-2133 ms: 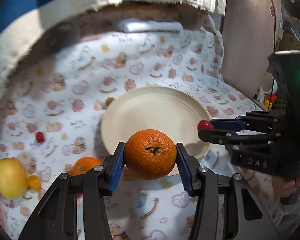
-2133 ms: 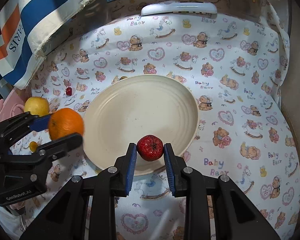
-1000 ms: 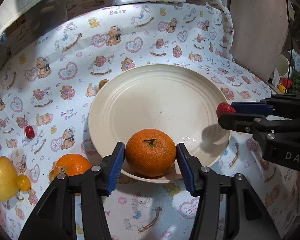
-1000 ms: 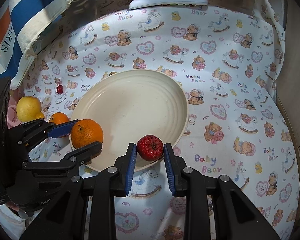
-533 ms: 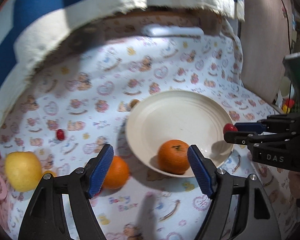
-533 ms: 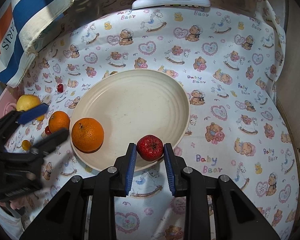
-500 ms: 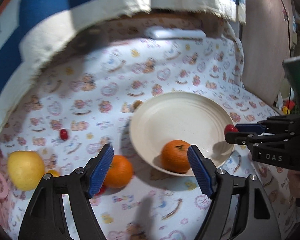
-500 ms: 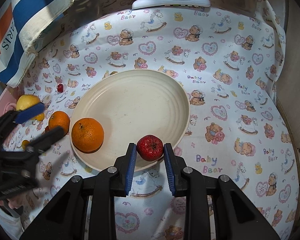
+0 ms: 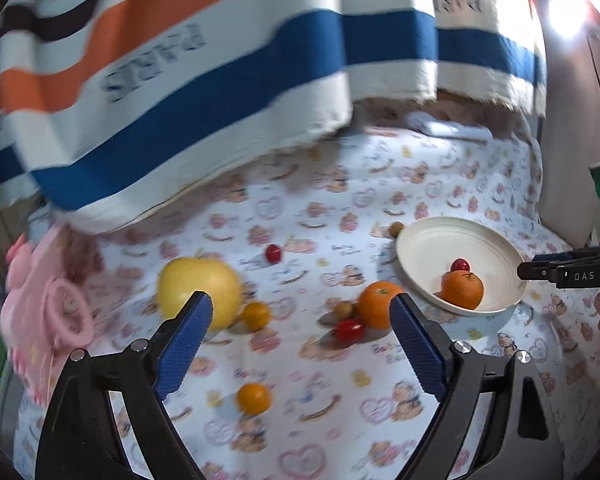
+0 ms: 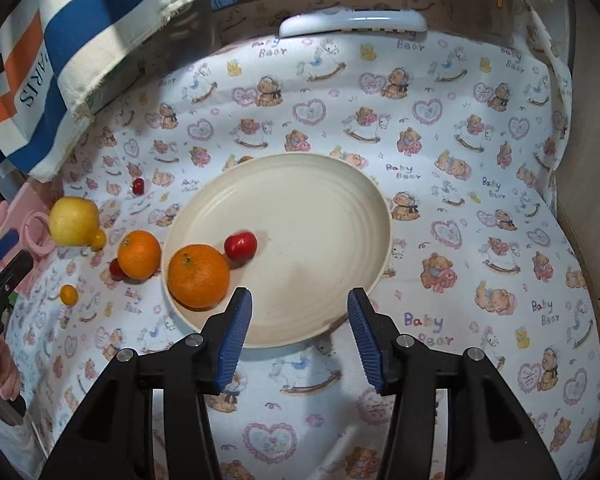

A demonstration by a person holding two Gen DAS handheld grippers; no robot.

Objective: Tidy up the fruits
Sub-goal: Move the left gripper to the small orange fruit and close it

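Cream plate mostly bare, orange at its rim, both jaws opening, empty.

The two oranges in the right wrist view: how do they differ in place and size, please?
The orange on the plate lies inside the cream plate, next to a small red fruit; the orange on the cloth lies outside the plate, on the bear-print cloth, with another red fruit beside it. The orange on the plate looks bigger than the orange on the cloth. Both are round, orange, and free of either gripper.
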